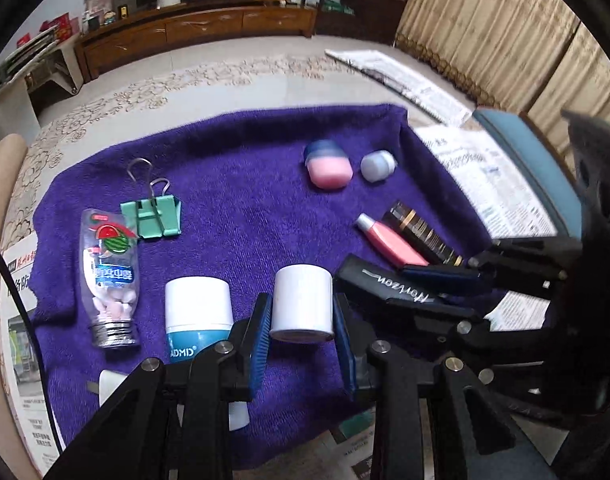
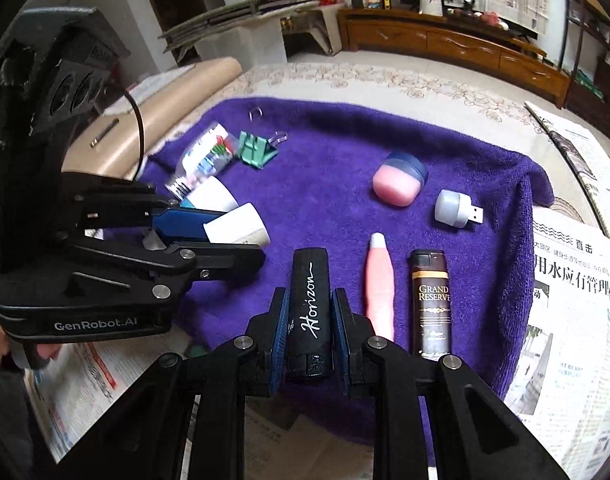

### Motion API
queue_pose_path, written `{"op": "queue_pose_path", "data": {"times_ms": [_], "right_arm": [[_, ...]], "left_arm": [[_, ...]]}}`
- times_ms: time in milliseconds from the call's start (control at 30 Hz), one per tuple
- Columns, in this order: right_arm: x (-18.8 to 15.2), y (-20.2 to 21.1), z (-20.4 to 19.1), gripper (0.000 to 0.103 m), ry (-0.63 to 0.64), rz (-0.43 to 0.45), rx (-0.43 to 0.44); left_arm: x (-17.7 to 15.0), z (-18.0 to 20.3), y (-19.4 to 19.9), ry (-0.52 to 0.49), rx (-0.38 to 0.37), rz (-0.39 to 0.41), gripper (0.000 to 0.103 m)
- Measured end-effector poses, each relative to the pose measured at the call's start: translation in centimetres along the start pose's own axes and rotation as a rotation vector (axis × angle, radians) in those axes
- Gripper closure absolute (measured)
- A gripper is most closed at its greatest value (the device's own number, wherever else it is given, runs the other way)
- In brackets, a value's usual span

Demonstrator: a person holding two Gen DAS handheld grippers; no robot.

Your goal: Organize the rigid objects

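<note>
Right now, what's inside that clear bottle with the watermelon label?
The clear bottle lies on the purple towel, with pale pink and white tablets piled near its silver cap. The label hides whatever sits higher up.

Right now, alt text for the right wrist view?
The right gripper clamps a black Horizon lighter over a purple towel. A pink tube and a brown lighter lie right of it; the left gripper holds a white bottle.
</note>
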State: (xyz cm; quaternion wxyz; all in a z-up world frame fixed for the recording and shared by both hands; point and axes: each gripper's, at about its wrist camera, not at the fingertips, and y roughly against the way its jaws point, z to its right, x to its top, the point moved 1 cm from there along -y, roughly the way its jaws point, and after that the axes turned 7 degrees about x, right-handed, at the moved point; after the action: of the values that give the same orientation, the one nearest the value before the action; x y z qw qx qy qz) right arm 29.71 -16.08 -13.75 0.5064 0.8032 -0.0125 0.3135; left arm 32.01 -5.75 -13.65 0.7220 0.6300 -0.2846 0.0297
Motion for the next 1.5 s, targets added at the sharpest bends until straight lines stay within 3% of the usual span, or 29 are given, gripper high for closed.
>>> {"op": "queue_pose_path", "data": {"times_ms": [467,533,700,933,1000,1067,1133,1233,1300,1367,1500], "right_arm": [[-0.6,-1.5,0.6,0.081,0.084,-0.018,0.053],[-0.5,-1.5,0.8,0.081,0.084,-0.021,0.065],[-0.7,-0.8,1.2,0.08,0.089,-0.039,0.084],[-1.2,0.5,1.6,0.069,0.072,-0.052,0.087],[-1.4,1.2,1.7,0.068,0.062,-0.047,0.091],[-1.6,2.0,1.8,0.063,0.05,-0.039,0.09],[-2.0,3.1,1.9,0.051,0.038,-0.023,0.078],[-2.8,5.4,1.5,0.032,-0.008,0.016,0.083],[-3.5,7.0,1.0,0.0,-0.038,0.046,0.051],[-4.5,9.1,0.0,0.0,-0.082,0.114,-0.031],[-7.0,12.6,-2.2,0.0,-0.169,0.184,-0.093]], "left_arm": [[0.2,0.9,-1.3,-0.087,0.06,-0.044,0.074],[0.3,1.1,-1.4,-0.096,0.056,-0.044,0.071],[0.1,1.7,-1.4,-0.124,0.043,-0.051,0.051],[-0.4,2.0,-0.6,-0.116,0.044,-0.045,0.049],[-0.6,2.0,0.2,-0.111,0.046,-0.032,0.037],[-0.7,2.0,1.0,-0.103,0.042,-0.013,0.033],[-0.9,2.0,2.3,-0.088,0.041,0.005,0.031],[-1.5,1.8,4.6,-0.067,0.046,0.046,0.016],[-2.2,1.8,6.5,-0.041,0.056,0.091,0.001],[-3.3,1.7,8.6,0.008,0.082,0.147,0.0],[-6.0,1.5,12.1,0.157,0.137,0.191,0.0]]}}
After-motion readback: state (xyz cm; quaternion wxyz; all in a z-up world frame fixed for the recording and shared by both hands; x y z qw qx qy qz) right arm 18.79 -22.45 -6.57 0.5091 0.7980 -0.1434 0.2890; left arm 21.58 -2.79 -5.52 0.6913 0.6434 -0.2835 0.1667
